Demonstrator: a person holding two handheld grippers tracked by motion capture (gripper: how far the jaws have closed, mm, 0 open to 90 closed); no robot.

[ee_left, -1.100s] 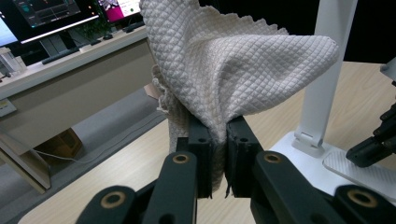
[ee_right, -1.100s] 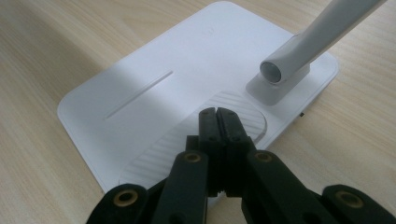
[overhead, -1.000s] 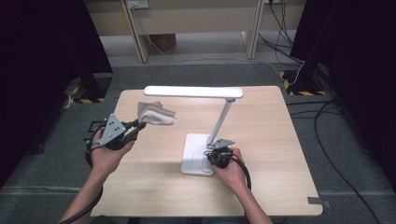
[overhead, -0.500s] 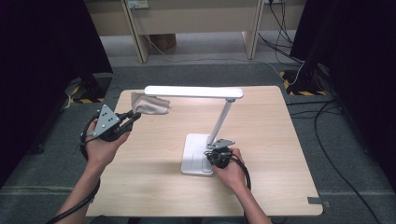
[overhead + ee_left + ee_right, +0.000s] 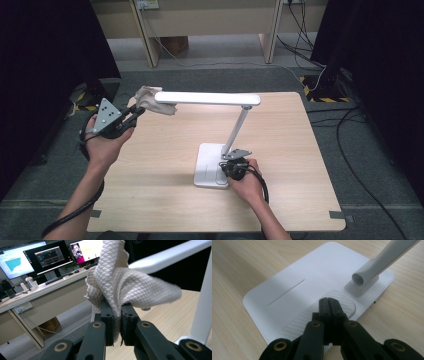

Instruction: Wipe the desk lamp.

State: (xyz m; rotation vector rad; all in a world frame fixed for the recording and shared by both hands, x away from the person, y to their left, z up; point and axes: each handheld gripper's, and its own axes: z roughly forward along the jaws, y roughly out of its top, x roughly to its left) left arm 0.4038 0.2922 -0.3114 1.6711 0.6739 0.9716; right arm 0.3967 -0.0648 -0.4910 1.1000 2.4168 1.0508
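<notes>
Left hand-held gripper (image 5: 116, 312) clenched on a crumpled white quilted cloth (image 5: 125, 282) by the white desk lamp's (image 5: 220, 135) bar end, near the table's (image 5: 290, 200) far left corner, right hand-held gripper (image 5: 329, 305) pinched shut, empty, on the lamp's flat base.

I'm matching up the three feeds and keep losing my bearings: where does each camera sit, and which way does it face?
High view: above the person's side, facing forward and down on the table; both forearms, left gripper and right gripper show.
Left gripper view: rides the left gripper, looks along its jaws, shut on the cloth, toward a desk with monitors.
Right gripper view: rides the right gripper, looks down on the lamp base; jaws shut.
Shared: the lamp shows in all three.
</notes>
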